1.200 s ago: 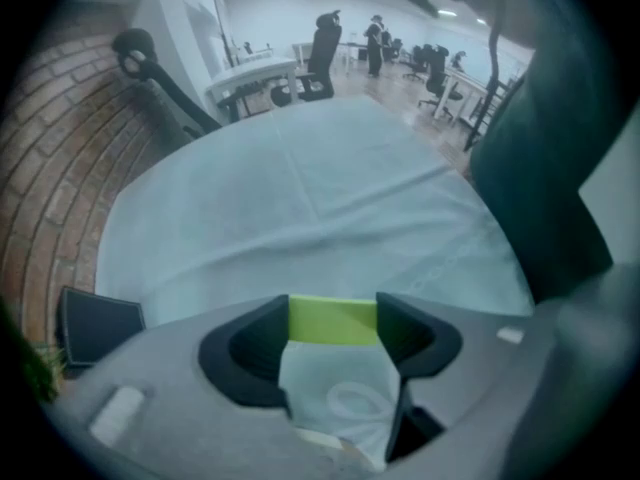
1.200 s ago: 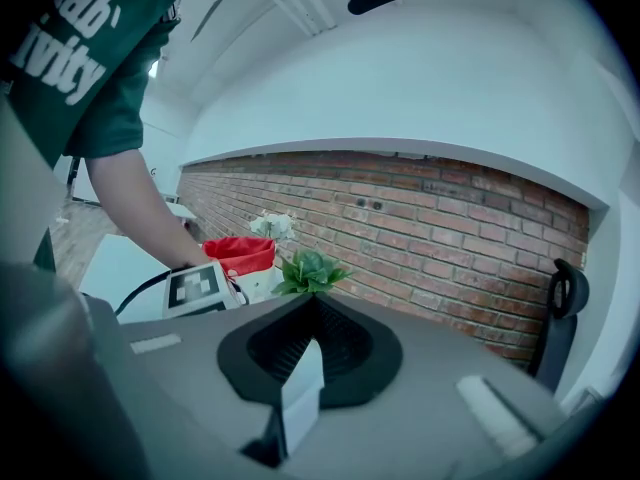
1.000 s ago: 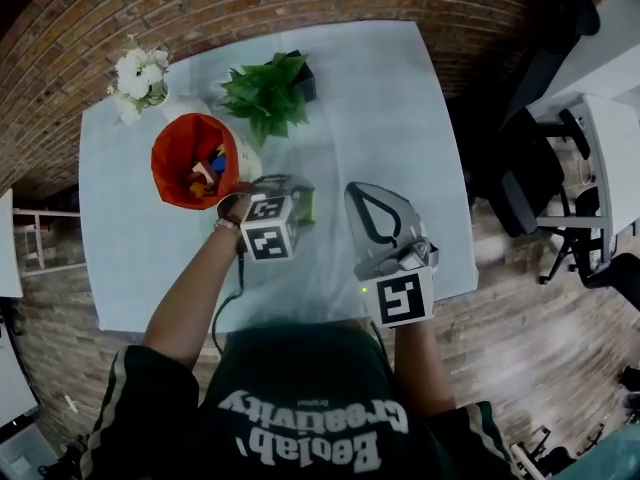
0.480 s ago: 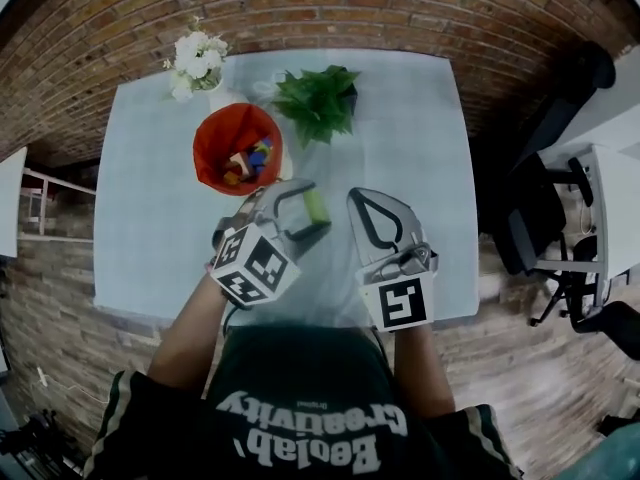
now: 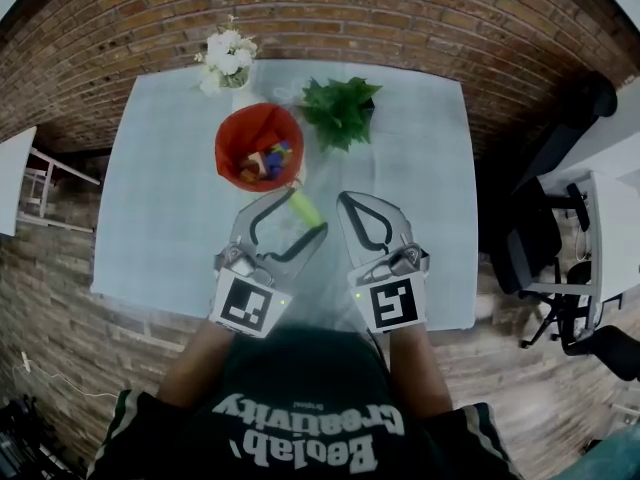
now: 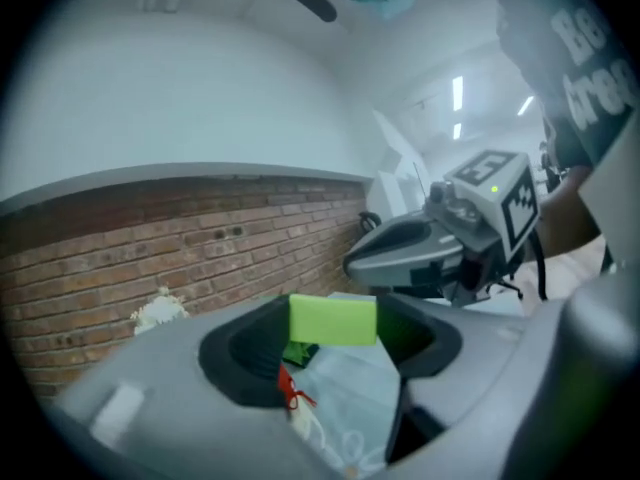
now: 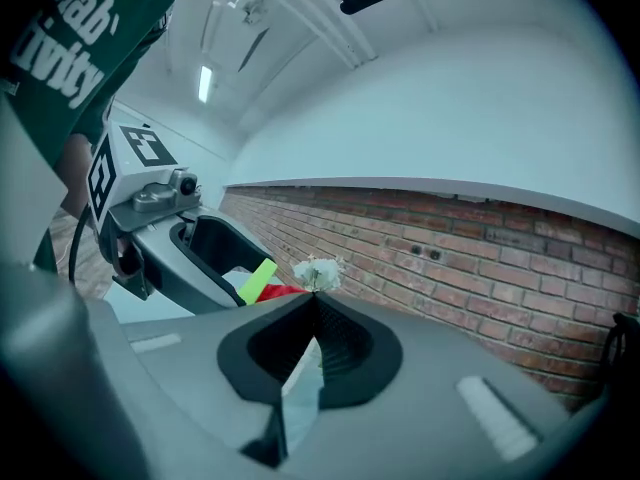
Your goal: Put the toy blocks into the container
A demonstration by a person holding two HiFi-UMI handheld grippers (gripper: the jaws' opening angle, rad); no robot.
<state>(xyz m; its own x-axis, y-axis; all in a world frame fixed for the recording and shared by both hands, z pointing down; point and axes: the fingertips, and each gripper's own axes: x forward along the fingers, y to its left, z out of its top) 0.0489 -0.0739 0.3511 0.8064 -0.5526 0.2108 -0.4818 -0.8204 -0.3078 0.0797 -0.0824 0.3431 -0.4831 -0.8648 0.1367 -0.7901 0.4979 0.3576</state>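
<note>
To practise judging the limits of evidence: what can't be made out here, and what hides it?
- Small toy blocks inside the red round container: head view, too small and crowded to count.
- Green rectangular block's end faces: left gripper view, pressed against the left gripper's pads.
- Red container: right gripper view, only a sliver shows past the right gripper's shut jaws.
- Pale table's near edge: head view, partly behind the person's torso.

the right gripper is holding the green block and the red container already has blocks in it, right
Not quite: the left gripper holds the green block between its jaws, as the left gripper view shows. The right gripper is shut on nothing. The red container does already have blocks in it.
</note>
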